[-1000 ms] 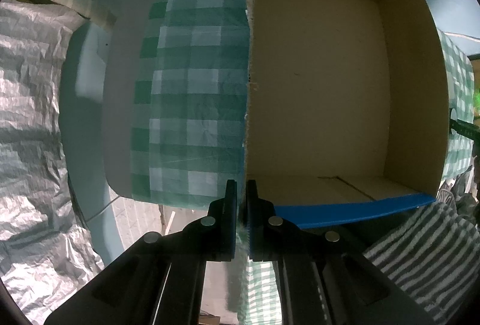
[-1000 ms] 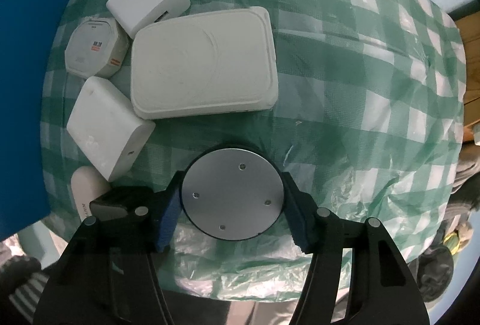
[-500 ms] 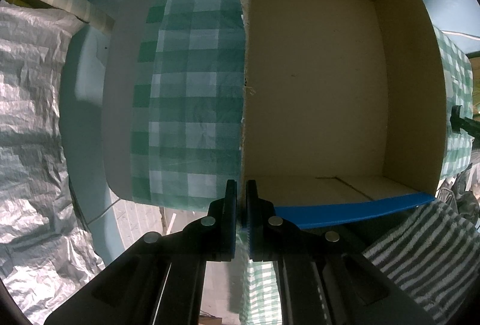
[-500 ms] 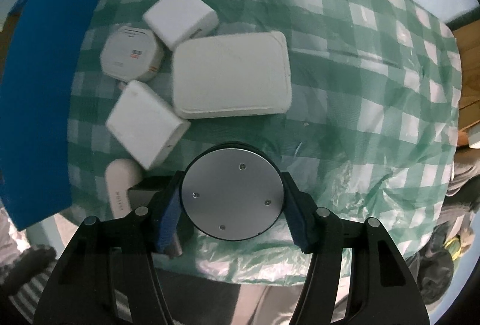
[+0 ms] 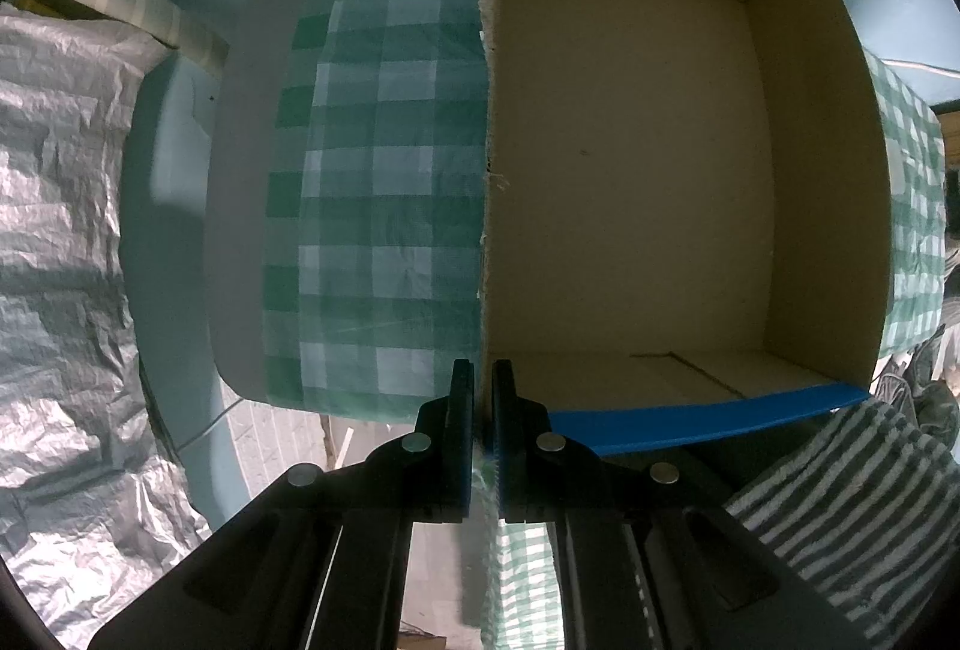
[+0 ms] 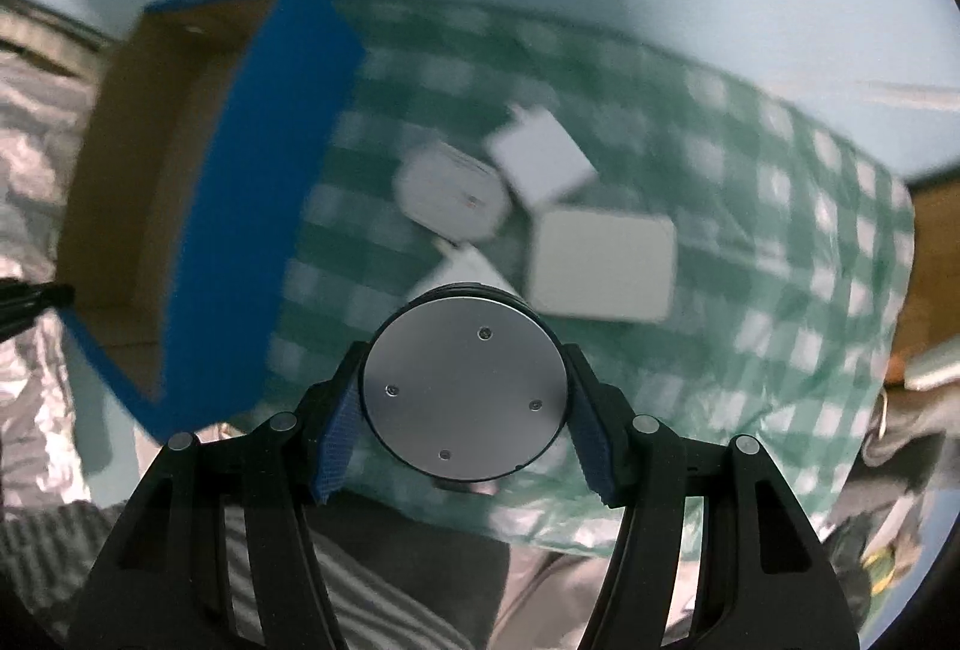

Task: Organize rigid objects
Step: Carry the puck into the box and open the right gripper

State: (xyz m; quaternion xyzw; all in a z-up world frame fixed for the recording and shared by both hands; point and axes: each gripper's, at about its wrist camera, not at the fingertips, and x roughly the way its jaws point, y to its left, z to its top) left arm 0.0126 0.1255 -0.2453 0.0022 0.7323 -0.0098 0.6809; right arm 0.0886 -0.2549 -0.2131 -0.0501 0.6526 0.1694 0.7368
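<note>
Cardboard box (image 6: 198, 206) on the table (image 6: 780, 290) at its left end, four blurred items to its right: octagonal box (image 6: 450, 200) nearest, small block (image 6: 543, 158) behind, flat case (image 6: 603, 269) rightmost, one (image 6: 462, 272) nearest the viewer.

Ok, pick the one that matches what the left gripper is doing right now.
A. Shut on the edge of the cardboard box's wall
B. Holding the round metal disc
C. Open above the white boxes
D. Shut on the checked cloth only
A: in the left wrist view the left gripper has its jaws closed on the edge of the cardboard box wall; the round metal disc sits in the right gripper.
</note>
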